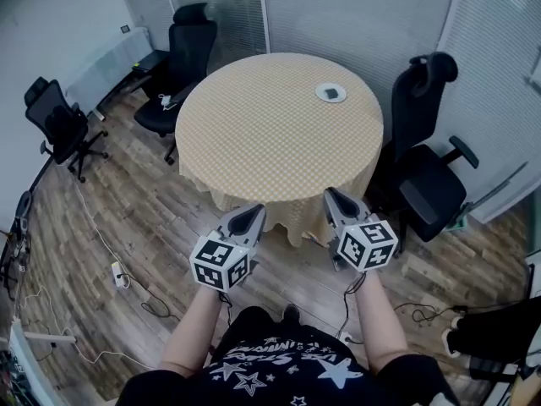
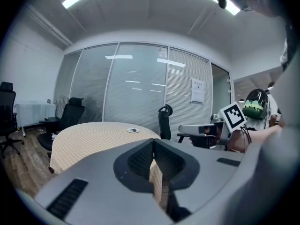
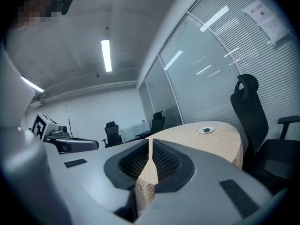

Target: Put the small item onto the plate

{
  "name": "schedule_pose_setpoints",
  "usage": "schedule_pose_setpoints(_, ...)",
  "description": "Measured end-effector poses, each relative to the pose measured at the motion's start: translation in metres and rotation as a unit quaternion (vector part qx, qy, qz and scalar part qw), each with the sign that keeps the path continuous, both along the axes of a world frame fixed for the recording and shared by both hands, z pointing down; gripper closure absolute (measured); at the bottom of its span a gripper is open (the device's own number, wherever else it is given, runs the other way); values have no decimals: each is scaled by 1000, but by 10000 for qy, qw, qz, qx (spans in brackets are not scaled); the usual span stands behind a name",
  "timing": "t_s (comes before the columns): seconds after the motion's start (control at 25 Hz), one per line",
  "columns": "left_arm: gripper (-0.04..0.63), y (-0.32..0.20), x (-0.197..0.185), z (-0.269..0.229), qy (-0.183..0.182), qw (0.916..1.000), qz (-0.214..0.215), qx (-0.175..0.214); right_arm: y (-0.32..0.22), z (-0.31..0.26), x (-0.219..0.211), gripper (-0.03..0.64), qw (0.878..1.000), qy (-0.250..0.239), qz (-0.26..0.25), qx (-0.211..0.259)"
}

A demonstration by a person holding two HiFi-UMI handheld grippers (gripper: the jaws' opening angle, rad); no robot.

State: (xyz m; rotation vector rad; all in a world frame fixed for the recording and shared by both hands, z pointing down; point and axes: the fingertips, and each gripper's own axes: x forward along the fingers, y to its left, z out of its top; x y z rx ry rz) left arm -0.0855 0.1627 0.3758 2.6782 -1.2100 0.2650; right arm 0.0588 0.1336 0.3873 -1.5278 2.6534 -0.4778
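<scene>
Jaws of left gripper point(image 2: 153, 149) & right gripper point(image 3: 150, 149) both clenched, nothing btwn them, held low and well short of the desk point(image 1: 270, 134). Plate point(image 1: 320, 91) sits at desk's far right w/ small dark item point(image 1: 331, 94) apparently already on it. Task looks done. If not, step round closer & release jaws before reaching.

left gripper point(image 1: 252, 212): jaws closed together, nothing between them, pointing forward | right gripper point(image 1: 332, 197): jaws closed together, empty, beside the left with a gap between | left forearm point(image 1: 193, 328) and right forearm point(image 1: 378, 315): bare, stretched forward
</scene>
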Motion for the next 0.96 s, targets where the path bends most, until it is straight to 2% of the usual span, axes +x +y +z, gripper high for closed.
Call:
schedule_pose_setpoints(0.32,588,21,-17,0,151,9998,126,-5,33,4,-24,575,9997,255,-21,-67)
schedule_pose_setpoints(0.68,588,71,-71,3,274,9993,233,-87,93,6,-78,575,9990,404,111,-171)
schedule_pose_setpoints(0.96,588,113,-111,-3,338,9990,284,19,142,0,-109,577,9983,511,228,-130)
